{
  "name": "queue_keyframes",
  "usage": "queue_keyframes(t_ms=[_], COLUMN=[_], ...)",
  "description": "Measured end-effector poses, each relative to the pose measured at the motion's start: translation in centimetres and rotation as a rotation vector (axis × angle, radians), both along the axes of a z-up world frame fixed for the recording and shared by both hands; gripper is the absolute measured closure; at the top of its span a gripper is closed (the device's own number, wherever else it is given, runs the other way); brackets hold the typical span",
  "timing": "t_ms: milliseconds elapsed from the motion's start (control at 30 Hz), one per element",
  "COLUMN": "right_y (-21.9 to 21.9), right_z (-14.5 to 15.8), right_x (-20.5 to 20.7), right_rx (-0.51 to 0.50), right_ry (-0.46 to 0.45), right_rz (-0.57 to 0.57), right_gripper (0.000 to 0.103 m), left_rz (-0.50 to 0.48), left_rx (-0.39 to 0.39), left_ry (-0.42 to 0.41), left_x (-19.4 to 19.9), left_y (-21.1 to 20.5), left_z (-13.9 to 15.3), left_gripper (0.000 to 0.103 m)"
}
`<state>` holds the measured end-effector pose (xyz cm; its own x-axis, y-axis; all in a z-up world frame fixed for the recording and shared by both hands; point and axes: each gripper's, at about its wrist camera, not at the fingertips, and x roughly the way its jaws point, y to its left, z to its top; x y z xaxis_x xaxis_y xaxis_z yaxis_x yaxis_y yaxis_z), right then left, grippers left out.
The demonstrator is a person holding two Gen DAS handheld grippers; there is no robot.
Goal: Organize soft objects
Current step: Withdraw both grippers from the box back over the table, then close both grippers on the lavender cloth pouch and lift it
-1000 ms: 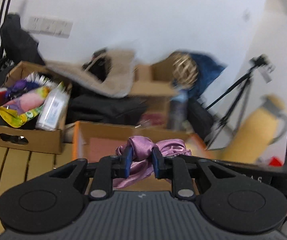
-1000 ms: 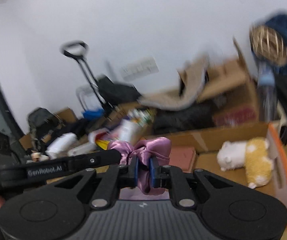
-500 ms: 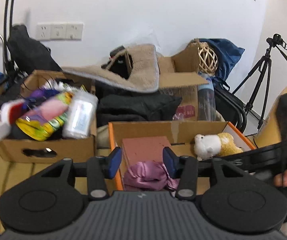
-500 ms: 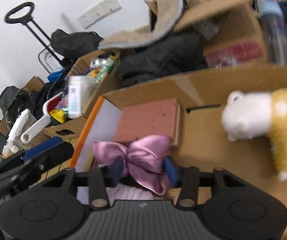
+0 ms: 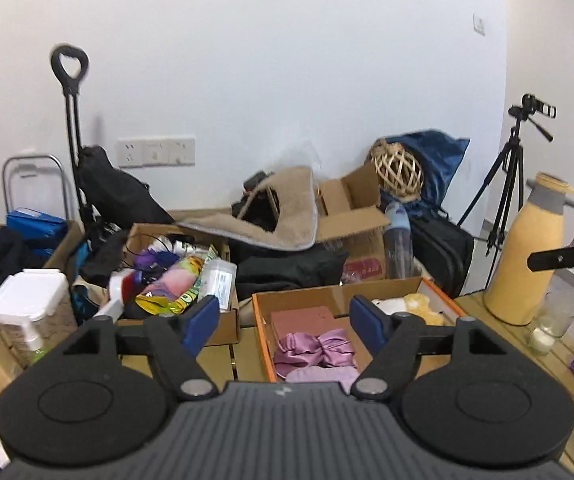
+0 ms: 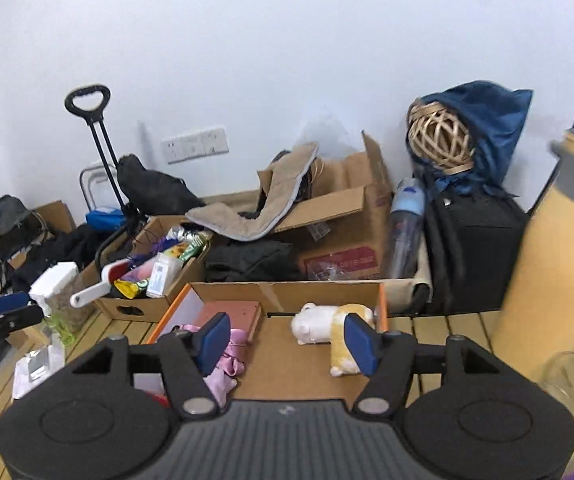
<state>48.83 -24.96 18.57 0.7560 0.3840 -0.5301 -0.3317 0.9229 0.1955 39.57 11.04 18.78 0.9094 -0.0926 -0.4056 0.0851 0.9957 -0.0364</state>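
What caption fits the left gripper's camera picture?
Left gripper opening, empty, above purple satin cloth lying in orange-edged cardboard box.

We see a glossy satin scrunchie [image 5: 314,347] in a matt cardboard box [image 5: 335,293] — beside a fuzzy plush toy [image 6: 333,326]. The slatted table [image 5: 217,362] looks like smooth wood, the ball [image 6: 439,141] woven rattan — the gripper pads [image 5: 201,322] matt blue rubber.

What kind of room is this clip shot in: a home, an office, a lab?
Most likely a makeshift recording room or storeroom, not a lived-in home: open cardboard boxes crammed with odds and ends along a bare white wall, a camera tripod in the corner, and a folding luggage trolley.
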Motion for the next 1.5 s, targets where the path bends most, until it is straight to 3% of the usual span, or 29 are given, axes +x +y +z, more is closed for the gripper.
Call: queue_keyframes(t_ms=[100, 167, 267, 300, 367, 400, 533, 667, 733, 867, 967, 1067, 1233, 1267, 1333, 1500], right_y=[-0.7, -1.0, -1.5, -1.8, -2.2, -2.6, -3.8, -5.0, -5.2, -5.0, -5.0, -4.5, -3.1, -2.7, -1.9, 0.6], right_z=[0.7, 0.1, -1.8, -2.8, -4.9, -6.0, -11.0, -14.3, -14.9, -14.8, -14.9, -15.6, -17.2, -17.5, -18.3, -20.0], right_x=[-3.8, -7.2, -13.5, -15.9, -20.1, -21.9, -29.2, -33.9, -34.4, -34.2, -33.3, -31.6, -27.5, -26.4, -24.0, -18.0], right_rx=[-0.012, -0.026, -0.065, -0.076, -0.084, -0.083, -0.085, -0.035, -0.017, -0.023, 0.001, 0.013, 0.055, 0.074, 0.105, 0.146], right_ry=[-0.062, -0.124, -0.223, -0.254, -0.296, -0.297, -0.262, -0.236, -0.205, -0.233, -0.233, -0.212, -0.129, -0.112, -0.066, -0.005], right_rz=[0.011, 0.025, 0.040, 0.042, 0.048, 0.045, 0.031, 0.011, -0.001, -0.019, -0.019, -0.021, 0.007, 0.021, 0.041, 0.062], right_gripper=[0.039, 0.032, 0.031, 0.029, 0.019, 0.014, 0.013, 0.007, 0.007, 0.009, 0.016, 0.023, 0.036, 0.039, 0.045, 0.046], left_rz=[0.034, 0.065, 0.063, 0.064, 0.072, 0.078, 0.084, 0.089, 0.095, 0.127, 0.129, 0.071, 0.002, -0.001, -0.005, -0.058], left_rx=[0.044, 0.093, 0.137, 0.125, 0.089, 0.067, 0.046, 0.050, 0.042, 0.031, 0.006, -0.029, -0.145, -0.166, -0.209, -0.250], left_ry=[-0.066, -0.143, -0.227, -0.256, -0.293, -0.299, -0.276, -0.201, -0.183, -0.164, -0.126, -0.089, 0.018, 0.047, 0.092, 0.155], left_x=[-4.3, -8.2, -14.7, -17.2, -21.5, -23.6, -29.4, -31.1, -30.6, -29.4, -27.8, -25.4, -18.1, -16.5, -13.1, -6.7], left_y=[-1.5, -2.8, -5.0, -5.6, -6.4, -6.8, -7.8, -8.1, -8.0, -7.6, -7.2, -7.3, -7.8, -7.9, -7.7, -7.9], left_z=[0.0, -1.0, -3.3, -4.3, -6.0, -6.9, -10.2, -12.0, -12.3, -12.7, -13.4, -14.3, -16.3, -16.8, -17.7, -19.5], left_gripper=[0.022, 0.018, 0.009, 0.001, 0.000, 0.000, 0.000, 0.000, 0.000, 0.000, 0.000, 0.000, 0.001, 0.003, 0.018, 0.027])
